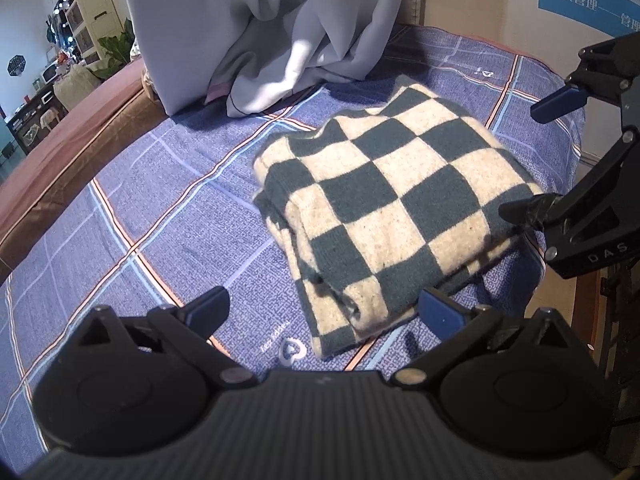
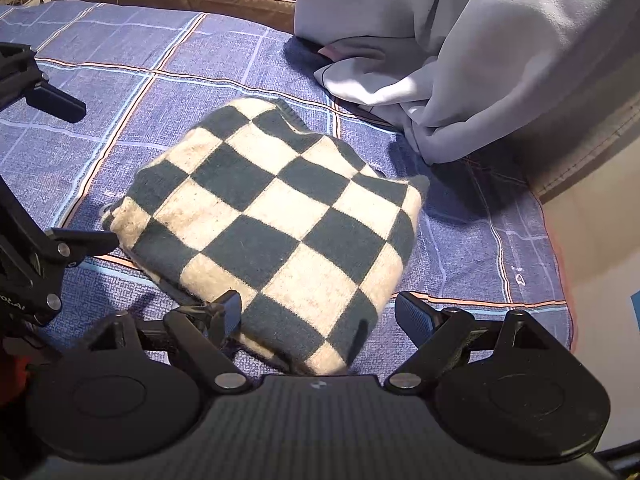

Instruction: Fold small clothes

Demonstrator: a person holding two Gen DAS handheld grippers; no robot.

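A dark green and cream checkered knit garment [image 1: 392,208] lies folded into a thick square on the blue plaid bedsheet [image 1: 160,208]; it also shows in the right wrist view [image 2: 276,224]. My left gripper [image 1: 324,312] is open and empty, just short of the garment's near edge. My right gripper [image 2: 320,314] is open with its jaws spread on either side of the garment's near corner, holding nothing. The right gripper also shows in the left wrist view [image 1: 532,156] at the garment's right edge. The left gripper shows in the right wrist view [image 2: 86,174] at the garment's left edge.
A pale grey curtain [image 1: 272,32] hangs down onto the sheet behind the garment; it also shows in the right wrist view [image 2: 460,48]. A brown mattress edge [image 1: 60,148] runs along the left. A wall [image 2: 600,248] stands to the right of the bed.
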